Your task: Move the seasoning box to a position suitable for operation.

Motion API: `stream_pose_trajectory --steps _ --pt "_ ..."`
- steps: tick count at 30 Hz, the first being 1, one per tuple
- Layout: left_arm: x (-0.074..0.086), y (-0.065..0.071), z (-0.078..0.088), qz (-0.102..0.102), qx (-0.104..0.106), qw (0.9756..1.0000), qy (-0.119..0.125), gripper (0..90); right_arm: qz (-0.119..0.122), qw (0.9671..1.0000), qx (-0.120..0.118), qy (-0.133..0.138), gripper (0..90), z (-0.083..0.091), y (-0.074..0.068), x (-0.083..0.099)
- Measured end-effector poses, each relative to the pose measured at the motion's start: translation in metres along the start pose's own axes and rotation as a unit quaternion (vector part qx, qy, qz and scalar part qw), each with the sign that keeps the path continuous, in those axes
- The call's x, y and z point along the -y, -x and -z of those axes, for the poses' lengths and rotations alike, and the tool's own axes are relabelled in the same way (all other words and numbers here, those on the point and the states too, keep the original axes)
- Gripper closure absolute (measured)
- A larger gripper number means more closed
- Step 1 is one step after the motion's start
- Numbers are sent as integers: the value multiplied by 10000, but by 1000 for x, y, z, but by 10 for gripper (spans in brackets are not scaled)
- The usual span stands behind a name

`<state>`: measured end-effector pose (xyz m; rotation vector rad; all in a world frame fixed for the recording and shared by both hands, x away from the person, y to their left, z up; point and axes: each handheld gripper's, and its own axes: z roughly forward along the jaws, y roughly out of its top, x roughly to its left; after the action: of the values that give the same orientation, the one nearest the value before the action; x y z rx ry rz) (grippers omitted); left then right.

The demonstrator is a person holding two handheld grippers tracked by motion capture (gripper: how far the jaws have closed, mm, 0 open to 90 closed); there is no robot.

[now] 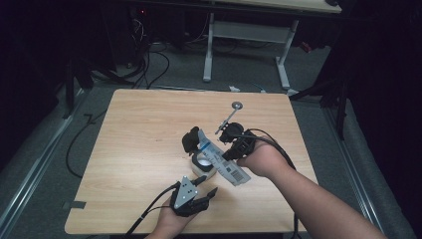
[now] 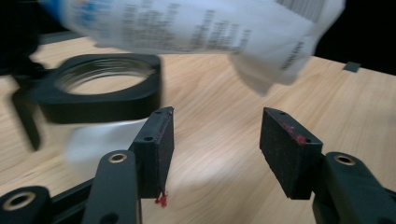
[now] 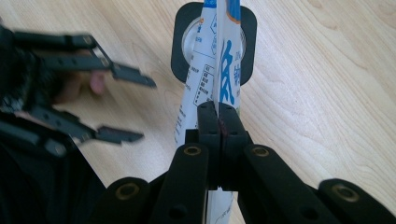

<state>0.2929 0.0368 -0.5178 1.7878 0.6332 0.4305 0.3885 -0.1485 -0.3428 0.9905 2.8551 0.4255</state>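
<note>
A: Pouch (image 1: 221, 162) — looks?
B: Flat white sachet, blue print, small txt, barcode at its 5 o'clock end. Held slanted over jar (image 1: 203, 167), mid-bench (image 1: 134, 134), its top end right above the jar mouth.
A: Jar?
B: Clear, black squarish collar round mouth.
A: R tool (image 1: 233, 149)?
B: Clamped tight on pouch.
A: L tool (image 1: 206, 191)?
B: Jaws apart, nothing between, at 7 o'clock of jar, near bench edge.

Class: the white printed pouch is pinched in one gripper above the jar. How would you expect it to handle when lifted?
Probably floppy: the pouch is thin film, flattened between the right gripper's pads. Likely light, since one pinch holds it over the jar. Its glossy surface may slip.
</note>
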Motion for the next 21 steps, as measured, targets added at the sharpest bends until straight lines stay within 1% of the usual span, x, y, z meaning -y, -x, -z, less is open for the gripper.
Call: stream_pose_trajectory --steps 4,7,8,9,10,13,17,18,21 --pt "3 -17 16 -14 -194 9998 -27 453 -63 10000 -19 58 900 0 2 5" --pt "6 -34 28 -5 -401 9992 -75 451 -79 9999 -13 129 900 1 4 9" --pt "7 -38 31 9 -460 9989 -77 449 -119 9998 -24 160 900 1 4 10" --pt "7 -42 34 23 -506 9987 -65 450 -85 9998 5 160 900 1 5 11" --pt "7 -45 37 38 -549 9985 -58 450 -123 9998 -8 173 900 1 5 12" --pt "7 -58 45 129 -715 9974 0 450 -126 9997 2 228 900 2 7 15" --pt "10 -68 51 197 -865 9961 21 450 -207 9995 2 257 900 2 10 20" --pt "11 -70 52 244 -878 9958 30 450 -218 9994 11 250 900 2 12 22" --pt "11 -74 54 298 -929 9952 51 450 -278 9993 37 228 900 1 15 26"
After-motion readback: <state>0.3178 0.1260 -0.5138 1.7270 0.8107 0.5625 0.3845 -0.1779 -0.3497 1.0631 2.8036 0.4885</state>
